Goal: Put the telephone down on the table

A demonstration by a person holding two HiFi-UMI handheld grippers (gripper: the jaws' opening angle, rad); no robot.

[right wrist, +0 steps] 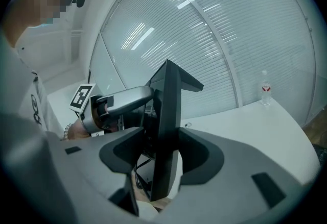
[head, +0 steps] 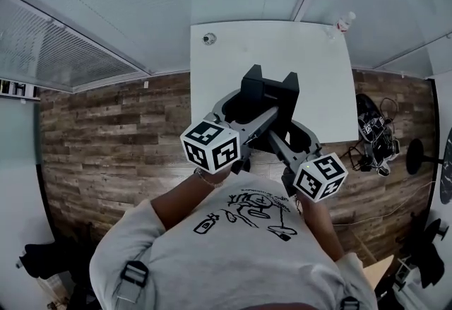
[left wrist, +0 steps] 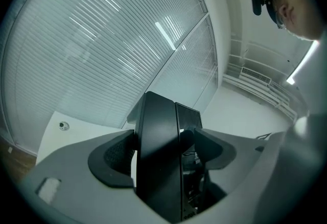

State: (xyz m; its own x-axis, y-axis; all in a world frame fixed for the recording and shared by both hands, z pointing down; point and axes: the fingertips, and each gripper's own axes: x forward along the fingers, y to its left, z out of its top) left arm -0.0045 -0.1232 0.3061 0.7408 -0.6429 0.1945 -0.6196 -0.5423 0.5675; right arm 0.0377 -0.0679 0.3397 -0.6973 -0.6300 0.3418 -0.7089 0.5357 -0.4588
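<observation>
The black telephone [head: 269, 93] hangs in the air over the near part of the white table [head: 318, 75], gripped from both sides. My left gripper [head: 242, 112] is shut on its left part, a black panel [left wrist: 159, 156] pinched between the pads. My right gripper [head: 281, 130] is shut on another upright black panel [right wrist: 166, 131] of the telephone. From the right gripper view, the left gripper [right wrist: 120, 101] reaches in behind the telephone. The telephone's underside is hidden.
A small round object [head: 209, 38] lies at the table's far left corner and a clear bottle [head: 345, 20] stands at its far right corner. Tangled cables and gear [head: 374, 133] lie on the wood floor to the right. Blinds cover the windows behind the table.
</observation>
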